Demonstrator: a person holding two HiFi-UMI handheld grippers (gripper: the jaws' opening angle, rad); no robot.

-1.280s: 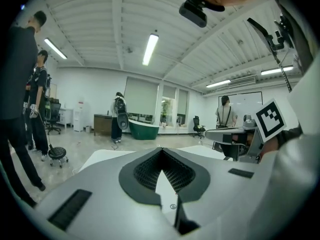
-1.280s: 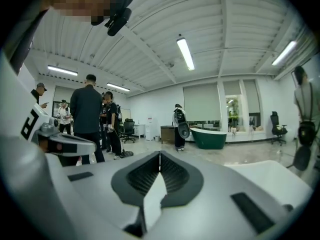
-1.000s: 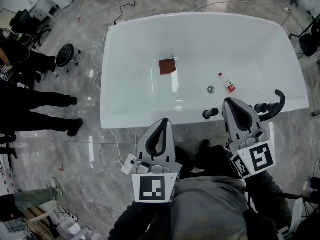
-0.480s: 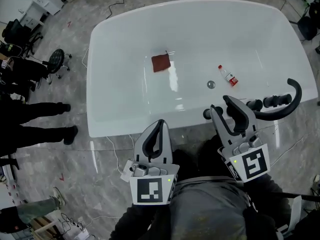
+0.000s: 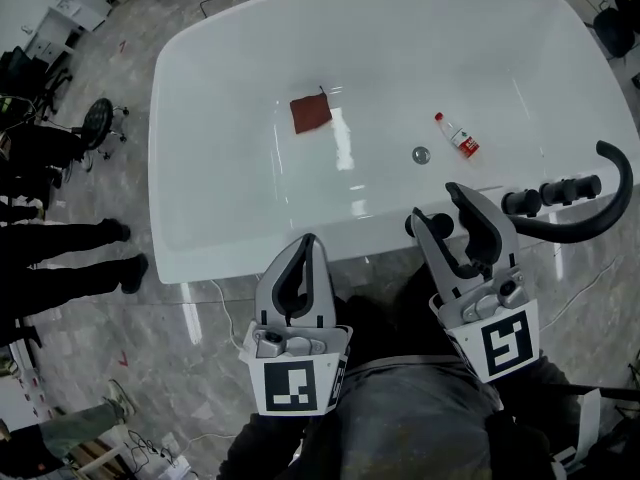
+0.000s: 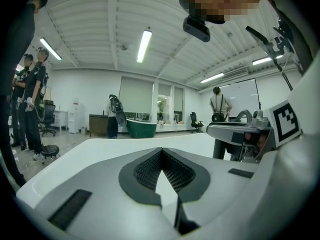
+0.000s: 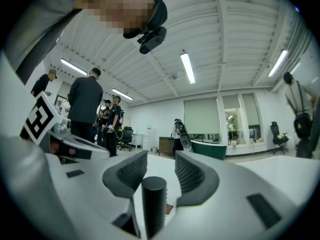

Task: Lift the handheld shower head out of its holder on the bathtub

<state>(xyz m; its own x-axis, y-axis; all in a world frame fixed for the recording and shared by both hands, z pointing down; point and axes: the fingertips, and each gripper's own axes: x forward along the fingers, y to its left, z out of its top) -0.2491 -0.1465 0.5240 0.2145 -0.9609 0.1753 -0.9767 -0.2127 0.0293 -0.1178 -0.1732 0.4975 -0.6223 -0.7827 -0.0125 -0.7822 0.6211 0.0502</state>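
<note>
Both grippers sit lower against the tub than a second ago, and the right gripper's jaws have just been opening

Shower head (image 7: 152,204): smooth matte black cylinder, flat-topped, upright, standing between the ribbed grey pads of the right gripper (image 5: 437,204); the pads stand apart and clear of it. Its foot and holder run off the bottom of the right gripper view. From the head view it sits on the near rim of the glossy white bathtub (image 5: 165,158), at 6 o'clock from the round metal drain (image 5: 421,154), mostly hidden by one jaw.

At its 3 o'clock: black ribbed knobs (image 5: 560,190) and a curved black spout (image 5: 570,235).

Left gripper (image 5: 306,240): jaws together at the tips, at 8 o'clock from the shower head, over the grey marbled floor (image 5: 150,348).

Tub floor: small clear bottle (image 5: 459,136), label unreadable; flat brown square cloth (image 5: 310,114)
</note>
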